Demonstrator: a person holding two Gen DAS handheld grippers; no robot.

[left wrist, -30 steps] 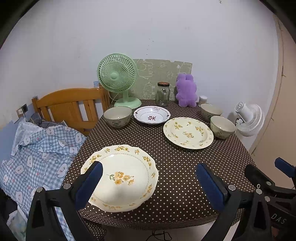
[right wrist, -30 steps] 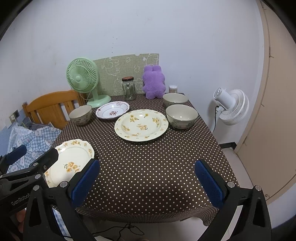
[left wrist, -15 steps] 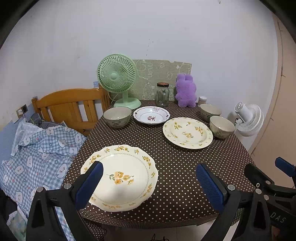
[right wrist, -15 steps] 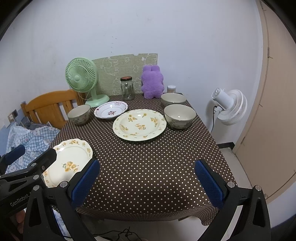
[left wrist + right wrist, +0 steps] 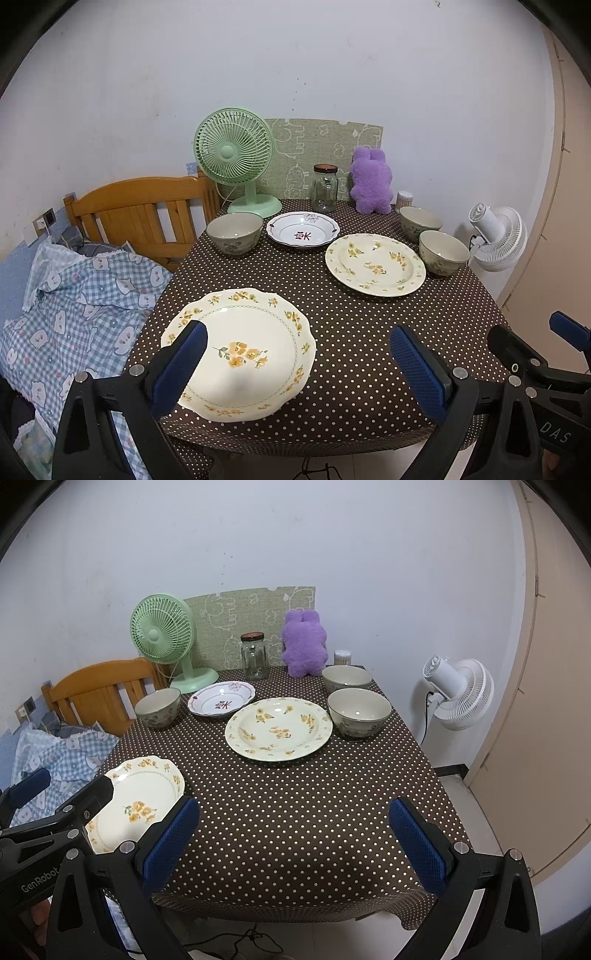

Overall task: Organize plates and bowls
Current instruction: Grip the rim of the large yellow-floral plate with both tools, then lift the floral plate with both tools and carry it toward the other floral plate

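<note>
Where claws gape — "GenRobot" (image 5: 38,877), "DAS" (image 5: 554,432)

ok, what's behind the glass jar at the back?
Behind the glass jar a green mat with elephant outlines leans against the wall. The jar and the purple plush cover the mat's lower edge, so whatever is down there is hidden.

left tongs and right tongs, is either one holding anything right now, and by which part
Nothing is held. The left tongs stand open short of the near plate; the right tongs stand open over bare tablecloth.
</note>
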